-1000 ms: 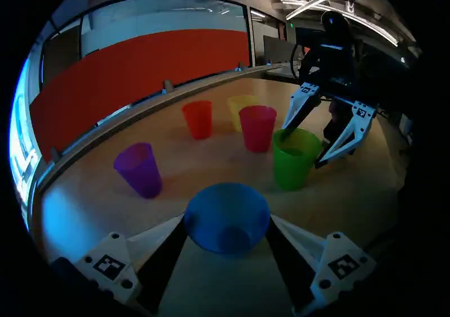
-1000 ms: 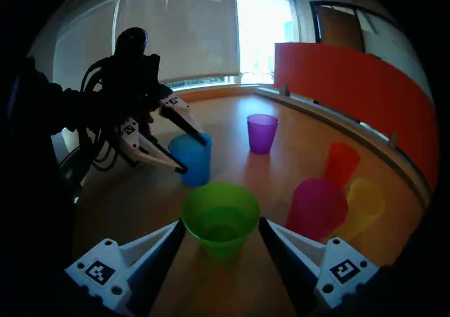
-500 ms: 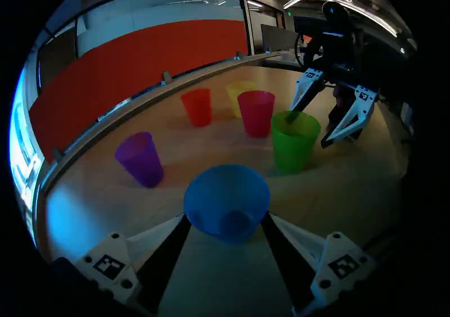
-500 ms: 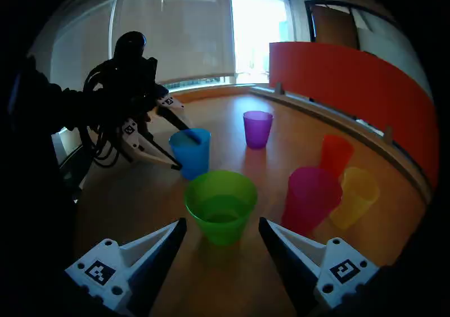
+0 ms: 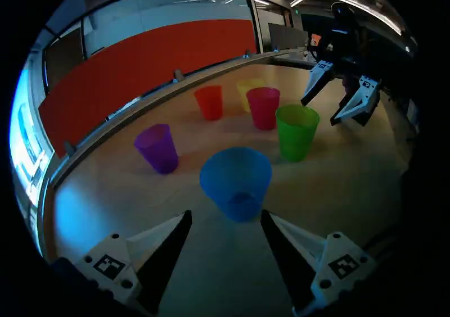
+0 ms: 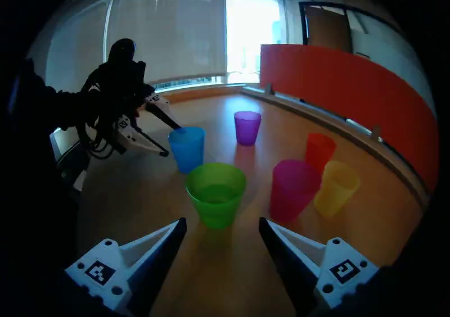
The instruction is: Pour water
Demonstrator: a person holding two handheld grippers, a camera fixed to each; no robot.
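A wooden table (image 5: 349, 182) w/ an orange partition (image 5: 140, 64) behind is seen. 6 cups are counted, 1 per colour: blue cup (image 5: 236, 182), green cup (image 5: 296, 131), purple cup (image 5: 158, 148), pink cup (image 5: 263, 107), orange cup (image 5: 209, 102), yellow cup (image 5: 247, 89). All are stood upright, long axis vertical, mouths up. 2 grippers are counted. The left gripper (image 5: 225, 216) is held w/ fingers spread, the blue cup just ahead of the tips, untouched. The right gripper (image 6: 221, 222) is likewise released, the green cup just ahead, beside the pink.

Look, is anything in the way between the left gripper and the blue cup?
No, nothing visible. The blue cup stands right in front of the open left gripper. The purple cup and green cup stand off to the sides.
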